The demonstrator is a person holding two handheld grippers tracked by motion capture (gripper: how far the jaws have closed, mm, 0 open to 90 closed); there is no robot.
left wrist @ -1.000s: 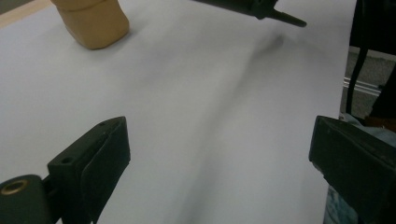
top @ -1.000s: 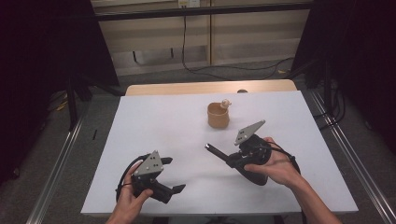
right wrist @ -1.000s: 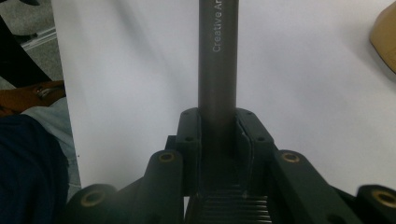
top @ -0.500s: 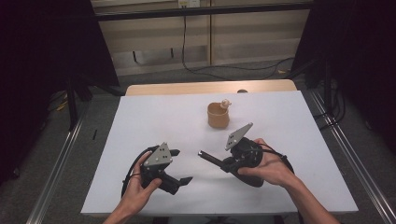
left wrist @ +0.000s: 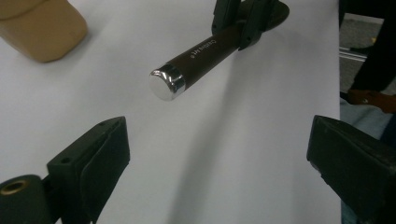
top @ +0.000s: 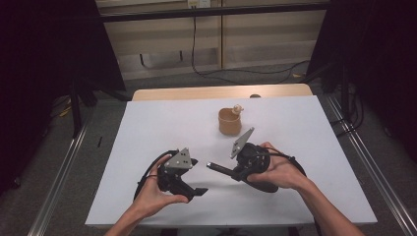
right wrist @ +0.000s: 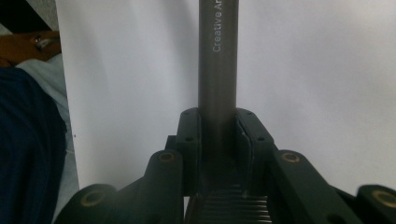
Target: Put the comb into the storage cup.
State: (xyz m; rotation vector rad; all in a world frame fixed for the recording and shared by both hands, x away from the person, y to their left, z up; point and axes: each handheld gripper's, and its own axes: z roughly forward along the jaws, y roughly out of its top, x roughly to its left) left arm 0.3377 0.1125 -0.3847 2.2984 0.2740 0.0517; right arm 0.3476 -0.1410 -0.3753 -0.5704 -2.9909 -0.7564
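R tongs (right wrist: 218,140): jaws closed on a dark cylindrical rod (right wrist: 216,60), clamped near one end; pads seen pressed to both sides of it in the right gripper view. White lettering is noted along the rod. In the high view the R tongs (top: 231,170) are seen held above the worktop (top: 305,147), w/ the rod (top: 220,168) projecting level toward the L side. A chrome cap (left wrist: 166,84) is seen on the rod's free end in the left gripper view; rod (left wrist: 210,51) is carried clear of the surface, shadow cast beneath it.

L tongs (left wrist: 219,154): jaws spread wide, nothing held between them. The rod's capped end is seen beyond and above the gap, not betw. the pads, no contact. In the high view the L tongs (top: 196,189) are held low over the near part of the worktop, close to the rod tip, apart from it.

Further out: a tan cup (top: 229,121) stands upright on the white worktop, beyond both tongs, approx. centre; a small pale item sits at its rim, type cannot be told.
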